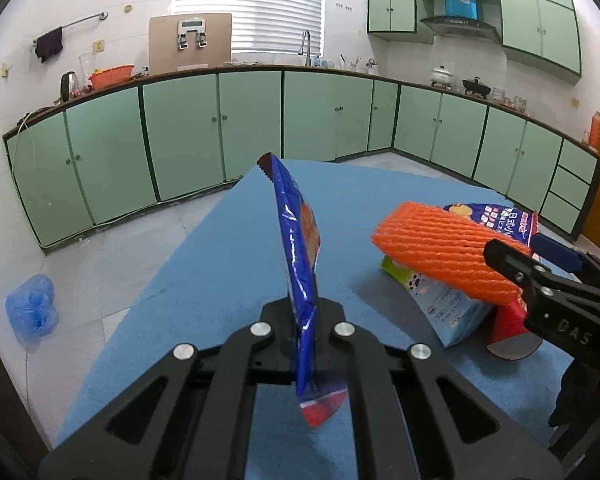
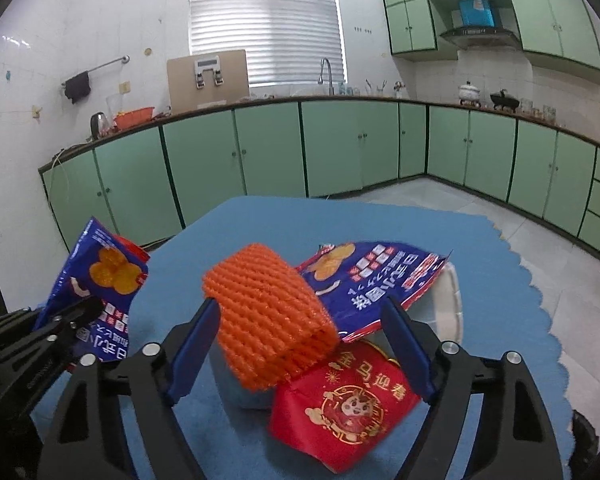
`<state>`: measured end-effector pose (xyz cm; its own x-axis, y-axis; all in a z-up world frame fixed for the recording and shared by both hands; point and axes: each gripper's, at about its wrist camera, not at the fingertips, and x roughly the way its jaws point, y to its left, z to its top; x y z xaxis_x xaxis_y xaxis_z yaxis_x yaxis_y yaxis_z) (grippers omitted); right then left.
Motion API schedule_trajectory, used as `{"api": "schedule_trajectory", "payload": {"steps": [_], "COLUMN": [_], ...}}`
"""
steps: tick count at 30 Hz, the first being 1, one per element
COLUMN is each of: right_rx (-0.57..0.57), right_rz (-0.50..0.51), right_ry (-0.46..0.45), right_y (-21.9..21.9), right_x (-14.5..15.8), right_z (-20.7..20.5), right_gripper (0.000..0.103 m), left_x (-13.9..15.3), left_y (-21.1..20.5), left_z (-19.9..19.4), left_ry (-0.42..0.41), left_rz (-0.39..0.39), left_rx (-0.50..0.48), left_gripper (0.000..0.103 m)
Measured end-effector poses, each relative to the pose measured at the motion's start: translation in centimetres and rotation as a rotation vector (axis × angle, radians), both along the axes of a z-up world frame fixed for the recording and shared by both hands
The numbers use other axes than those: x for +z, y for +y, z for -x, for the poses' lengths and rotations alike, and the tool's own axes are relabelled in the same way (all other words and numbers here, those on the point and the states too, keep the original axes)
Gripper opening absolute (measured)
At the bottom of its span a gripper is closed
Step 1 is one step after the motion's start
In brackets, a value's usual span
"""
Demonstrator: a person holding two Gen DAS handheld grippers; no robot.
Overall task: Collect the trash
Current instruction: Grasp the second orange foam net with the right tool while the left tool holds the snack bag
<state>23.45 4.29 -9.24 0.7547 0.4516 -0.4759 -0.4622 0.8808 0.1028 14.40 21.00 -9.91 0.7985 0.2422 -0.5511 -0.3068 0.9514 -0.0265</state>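
While the left gripper (image 1: pixel 304 320) clamps a blue snack bag (image 1: pixel 298 248), the right gripper (image 2: pixel 300 344) gapes around orange foam netting (image 2: pixel 268 320).

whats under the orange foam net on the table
The orange foam net lies on a pile: a pale carton beneath it, a red packet under its near end, and a blue snack bag behind. Anything directly beneath stays covered.

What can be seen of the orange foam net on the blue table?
The orange foam net is a ribbed mesh sleeve, soft-looking and flattened into a short tube. It lies tilted atop the pile, resting on a pale carton and overlapping a red packet. It sits between the open right gripper's blue fingers, apparently ungripped.
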Motion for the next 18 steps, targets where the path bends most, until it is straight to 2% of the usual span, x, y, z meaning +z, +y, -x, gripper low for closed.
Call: {"api": "schedule_trajectory", "payload": {"steps": [3,8,11,13,18], "right_rx": [0.019,0.068,0.091,0.109,0.145], "right_rz": [-0.002,0.003,-0.002,-0.009,-0.032], "right_ry": [0.036,0.061,0.057,0.048,0.012], "right_y": [0.1,0.2,0.2,0.1,-0.2], "right_x": [-0.5,-0.8,-0.5,-0.1,1.6], "right_z": [-0.8,-0.8,-0.4,0.0,1.3], "right_gripper": [0.069,0.034,0.017,0.013,0.011], "left_x": [-0.4,-0.8,-0.8,-0.8,-0.1], "left_y": [0.2,-0.1,-0.3,-0.3,-0.3], "left_z": [-0.3,-0.7,-0.8,-0.8,-0.6], "left_ry": [0.014,0.025,0.027,0.028,0.011], "left_rz": [0.008,0.014,0.019,0.023,0.021], "left_rx": [-0.004,-0.016,-0.018,-0.018,-0.022], "left_gripper": [0.002,0.002,0.002,0.002,0.002]}}
